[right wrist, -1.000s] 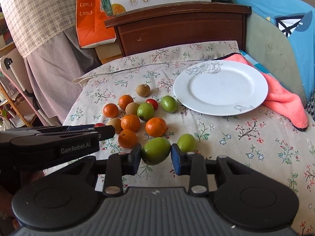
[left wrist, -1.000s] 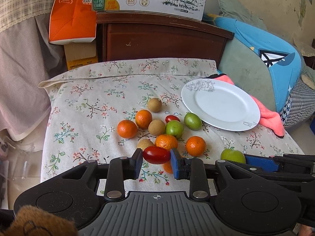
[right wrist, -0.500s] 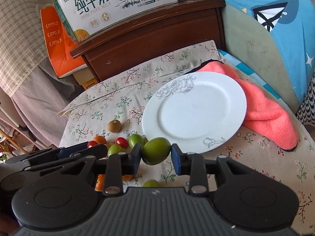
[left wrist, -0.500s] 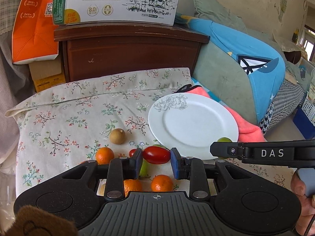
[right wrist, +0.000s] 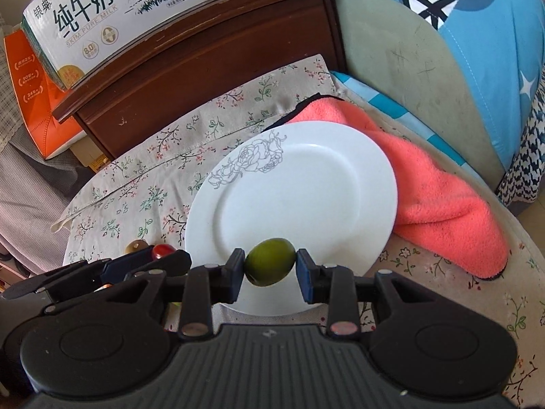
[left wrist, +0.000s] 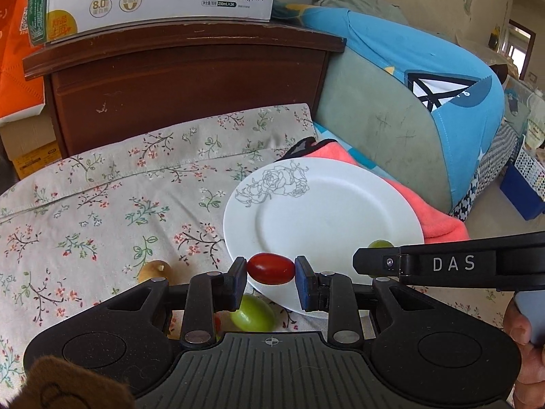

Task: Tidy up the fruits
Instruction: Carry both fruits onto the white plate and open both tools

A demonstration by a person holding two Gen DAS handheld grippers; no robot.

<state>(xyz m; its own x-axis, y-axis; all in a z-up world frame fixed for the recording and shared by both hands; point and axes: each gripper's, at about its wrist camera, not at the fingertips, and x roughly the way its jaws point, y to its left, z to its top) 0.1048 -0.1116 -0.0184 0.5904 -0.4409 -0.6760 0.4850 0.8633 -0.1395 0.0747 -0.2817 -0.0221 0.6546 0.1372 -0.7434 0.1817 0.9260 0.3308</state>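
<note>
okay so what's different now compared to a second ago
Both grippers carried their fruit from above the pile to the near rim of the white plate. The left gripper stays shut on the red tomato, the right gripper on the green fruit. Nothing released; the plate holds nothing.

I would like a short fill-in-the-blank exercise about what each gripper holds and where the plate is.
1. The left gripper is shut on a small ____ tomato.
2. The right gripper is shut on a ____ fruit.
3. The white plate has no ____ on it yet.
4. Part of the plate rests on a ____ towel.

Missing words: red; green; fruit; pink
</note>
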